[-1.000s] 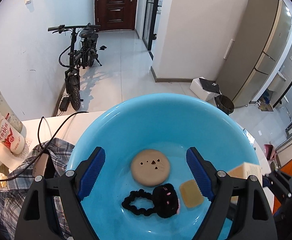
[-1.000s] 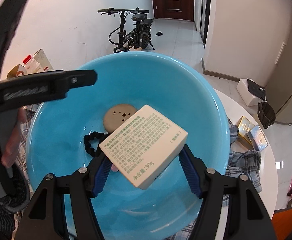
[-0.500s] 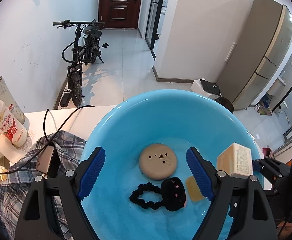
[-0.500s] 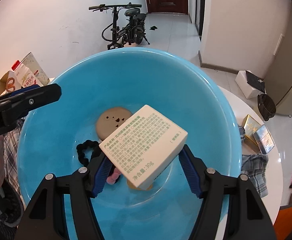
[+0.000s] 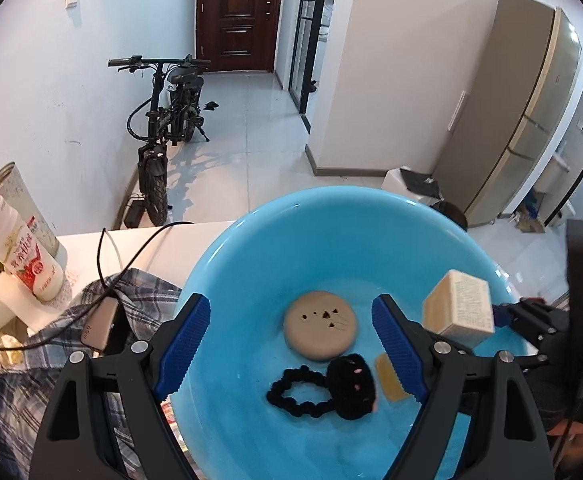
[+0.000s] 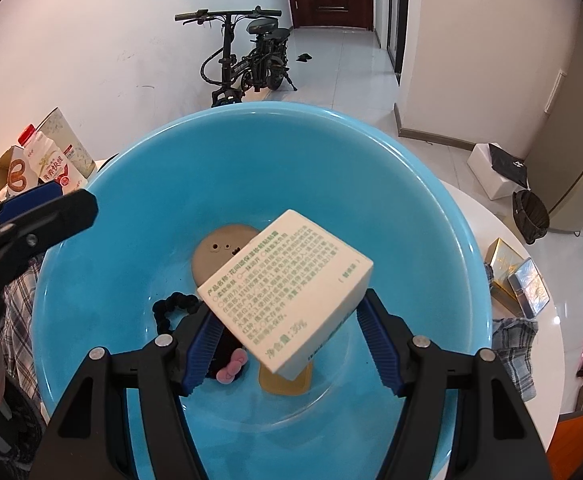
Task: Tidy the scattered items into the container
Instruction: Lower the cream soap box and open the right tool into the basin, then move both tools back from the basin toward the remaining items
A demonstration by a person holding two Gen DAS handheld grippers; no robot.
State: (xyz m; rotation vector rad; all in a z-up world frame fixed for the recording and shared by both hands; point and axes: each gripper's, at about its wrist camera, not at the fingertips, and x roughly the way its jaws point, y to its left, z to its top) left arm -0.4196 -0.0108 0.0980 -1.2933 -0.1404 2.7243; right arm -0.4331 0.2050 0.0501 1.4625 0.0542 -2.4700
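The right gripper [image 6: 287,344] has its fingers [image 6: 377,338] clamped on a cream box [image 6: 287,288] printed with green text, held tilted above the inside of the blue basin [image 6: 131,208]. Beneath it lie a tan round disc [image 5: 320,325], a black hair tie [image 5: 323,386] and a small amber piece [image 5: 389,376]. The left gripper [image 5: 291,350] hangs over the basin's near side, fingers spread and empty. A plaid shirt [image 5: 23,392], a cable and a milk bottle [image 5: 17,252] crowd the tabletop [image 5: 139,244] beside the basin.
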